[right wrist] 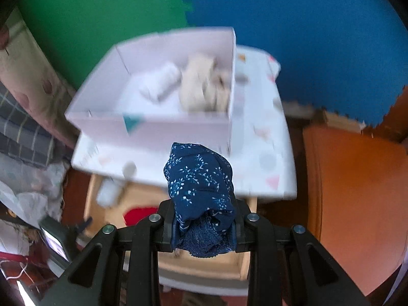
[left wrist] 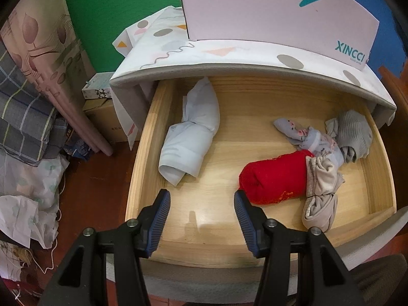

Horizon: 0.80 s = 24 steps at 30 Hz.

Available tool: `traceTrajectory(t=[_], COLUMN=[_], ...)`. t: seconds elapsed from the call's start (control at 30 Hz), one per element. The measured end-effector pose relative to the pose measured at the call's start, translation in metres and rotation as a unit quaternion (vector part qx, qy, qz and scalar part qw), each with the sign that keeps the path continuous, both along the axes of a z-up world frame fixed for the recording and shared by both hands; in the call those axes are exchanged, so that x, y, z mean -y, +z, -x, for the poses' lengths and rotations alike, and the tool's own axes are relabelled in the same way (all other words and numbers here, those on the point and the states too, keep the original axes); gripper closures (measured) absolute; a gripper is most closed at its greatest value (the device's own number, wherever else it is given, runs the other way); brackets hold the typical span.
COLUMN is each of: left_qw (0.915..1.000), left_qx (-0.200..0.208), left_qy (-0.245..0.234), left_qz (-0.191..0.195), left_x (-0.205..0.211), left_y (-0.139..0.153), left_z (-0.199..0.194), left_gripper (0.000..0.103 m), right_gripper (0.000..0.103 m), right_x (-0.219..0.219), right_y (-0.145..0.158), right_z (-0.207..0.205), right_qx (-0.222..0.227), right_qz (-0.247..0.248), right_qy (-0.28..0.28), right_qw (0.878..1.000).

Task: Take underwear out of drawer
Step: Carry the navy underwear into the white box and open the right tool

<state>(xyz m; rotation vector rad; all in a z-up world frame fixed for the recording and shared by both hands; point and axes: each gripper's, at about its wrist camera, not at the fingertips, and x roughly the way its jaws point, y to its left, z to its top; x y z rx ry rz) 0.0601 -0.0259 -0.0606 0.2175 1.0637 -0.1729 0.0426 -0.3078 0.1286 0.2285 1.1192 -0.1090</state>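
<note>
The wooden drawer (left wrist: 142, 158) stands pulled out under the cabinet top. Inside lie a pale blue roll (left wrist: 190, 132) at the left, a red roll (left wrist: 272, 178), a beige roll (left wrist: 320, 193), a floral bluish piece (left wrist: 298, 132) and a grey knit piece (left wrist: 354, 132) at the right. My left gripper (left wrist: 202, 201) hangs open over the drawer's front, nothing between its fingers. My right gripper (right wrist: 204, 219) is shut on a rolled navy floral underwear (right wrist: 200, 178), held high above the cabinet and in front of the white box (right wrist: 153, 127).
The white box on the patterned cabinet top (right wrist: 265, 153) holds a white roll (right wrist: 159, 84) and a beige bundle (right wrist: 204, 84). Folded bedding (left wrist: 28, 117) and cartons (left wrist: 102, 117) crowd the floor at left. An orange mat (right wrist: 357, 191) lies at right.
</note>
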Motion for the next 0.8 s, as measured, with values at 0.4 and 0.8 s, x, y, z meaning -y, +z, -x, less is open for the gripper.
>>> traceTrajectory(t=[0.4,0.8], left_qw=[0.9999,0.9997], left_qx=[0.0,0.001], left_qy=[0.01,0.016], left_qz=[0.004,0.019], left_x=[-0.004,-0.008], left_y=[0.001,0.003], left_z=[-0.002,-0.002], left_gripper=[0.05,0.05], right_gripper=[0.076,0.068], right_x=[-0.002,-0.004], right_y=[0.006,-0.062], right_z=[-0.109,-0.144], right_qx=[-0.002,-0.064], right_qz=[0.021,0.015], right_qy=[0.001,0.0], right_qw=[1.0,0.998])
